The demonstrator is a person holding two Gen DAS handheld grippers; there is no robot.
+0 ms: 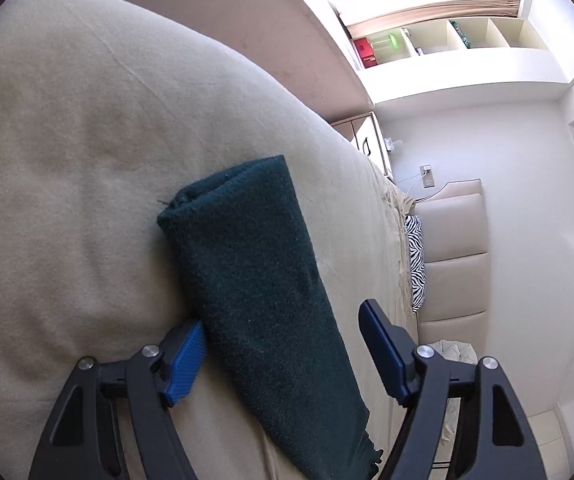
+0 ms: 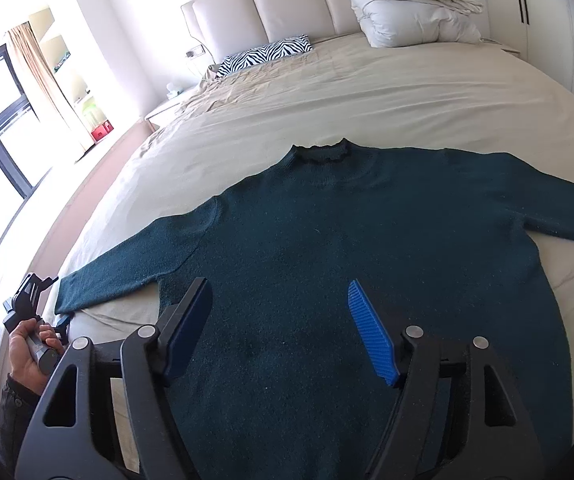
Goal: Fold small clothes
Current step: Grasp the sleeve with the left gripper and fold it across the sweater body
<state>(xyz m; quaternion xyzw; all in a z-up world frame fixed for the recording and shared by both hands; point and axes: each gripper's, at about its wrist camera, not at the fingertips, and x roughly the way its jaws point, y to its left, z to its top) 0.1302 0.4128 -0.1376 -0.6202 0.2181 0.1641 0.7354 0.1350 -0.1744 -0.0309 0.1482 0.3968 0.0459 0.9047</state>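
Both grippers stand partly open and neither one has closed on the cloth. At the near left corner of the bed (image 2: 367, 92), the left gripper (image 1: 283, 344) sits astride the cuff end of the left sleeve (image 1: 255, 280); its jaws are on either side of the knit, one blue pad close against the sleeve's edge and the other clearly apart from it, so nothing is held yet. From the right wrist view, a hand (image 2: 33, 354) carries this tool just beside the sleeve's end. The right gripper (image 2: 279, 328) hangs over the lower middle of the dark green sweater (image 2: 367, 248), its jaws apart above the fabric and empty. This sweater lies flat and face up on the beige sheet, the collar toward the far headboard (image 2: 287, 0) and both sleeves spread out to the sides, which is probably a layout chosen so that each sleeve can be brought inward over the body. Judging from this, the fold has not begun, and the left sleeve seems the first part to be taken. Farther away, a zebra pillow (image 2: 267, 54) and a folded white duvet (image 2: 411, 4) rest near the headboard, well apart from the work.
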